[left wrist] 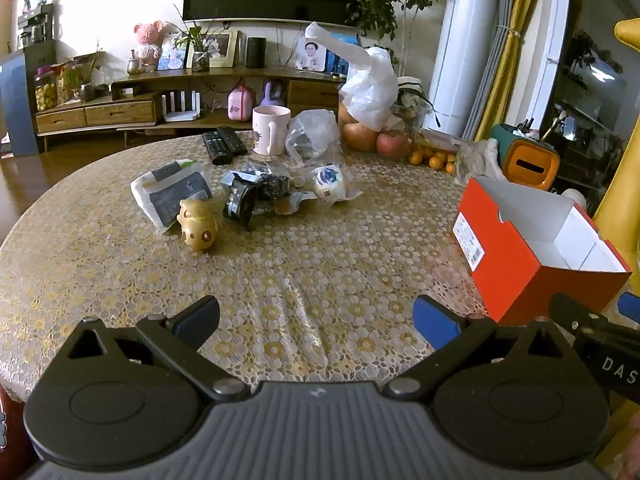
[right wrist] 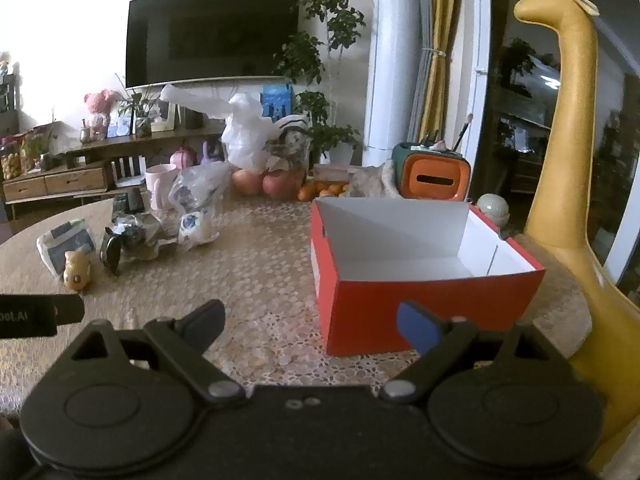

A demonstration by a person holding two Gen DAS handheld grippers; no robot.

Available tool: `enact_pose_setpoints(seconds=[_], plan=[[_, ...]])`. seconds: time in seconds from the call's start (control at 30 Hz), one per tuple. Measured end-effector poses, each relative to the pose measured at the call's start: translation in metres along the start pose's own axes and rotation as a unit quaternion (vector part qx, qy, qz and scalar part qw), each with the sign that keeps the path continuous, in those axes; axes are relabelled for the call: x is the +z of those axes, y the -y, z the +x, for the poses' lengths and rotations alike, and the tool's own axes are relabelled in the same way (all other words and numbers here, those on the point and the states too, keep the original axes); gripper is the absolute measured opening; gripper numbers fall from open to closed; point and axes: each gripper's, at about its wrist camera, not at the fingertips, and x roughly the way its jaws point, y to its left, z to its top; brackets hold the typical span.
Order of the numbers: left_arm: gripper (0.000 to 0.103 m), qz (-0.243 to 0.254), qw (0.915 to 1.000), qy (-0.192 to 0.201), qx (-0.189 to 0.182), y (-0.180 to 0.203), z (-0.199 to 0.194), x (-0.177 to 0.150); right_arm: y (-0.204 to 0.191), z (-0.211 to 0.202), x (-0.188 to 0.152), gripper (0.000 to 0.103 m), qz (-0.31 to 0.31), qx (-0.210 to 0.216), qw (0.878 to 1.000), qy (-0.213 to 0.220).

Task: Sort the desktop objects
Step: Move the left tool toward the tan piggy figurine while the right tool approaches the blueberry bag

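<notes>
Clutter ahead looks light: I judge the golden pig figurine (left wrist: 198, 227) hard, smooth and likely slippery, so I would pinch its flanks; the crinkly packets (left wrist: 260, 196) should crush. My left gripper (left wrist: 316, 318) stands spread and empty, pig well ahead, left of its jaws. My right gripper (right wrist: 312, 324), also spread, has the red box (right wrist: 420, 276) just beyond its right finger.

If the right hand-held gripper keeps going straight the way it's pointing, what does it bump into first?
Probably the red box. The open right hand-held gripper points slightly down over bare tablecloth, with the box's near wall just ahead toward its right finger. Depth is hard to judge; it might touch cloth first.
</notes>
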Motion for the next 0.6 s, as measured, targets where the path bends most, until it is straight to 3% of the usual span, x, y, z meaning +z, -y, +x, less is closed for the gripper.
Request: enact_pose_setpoints(seconds=[0.37,0.6], plan=[[0.103,-0.014,0.9999,0.002,0.004,-0.025,0.031,0.008,-0.015,0.039,0.014,0.093,-0.020,0.026,0.999,-0.024],[0.103,-0.021,0.9996,0.011,0.017,-0.047,0.064,0.022,-0.043,0.086,0.031,0.093,-0.048,0.098,0.993,-0.049]])
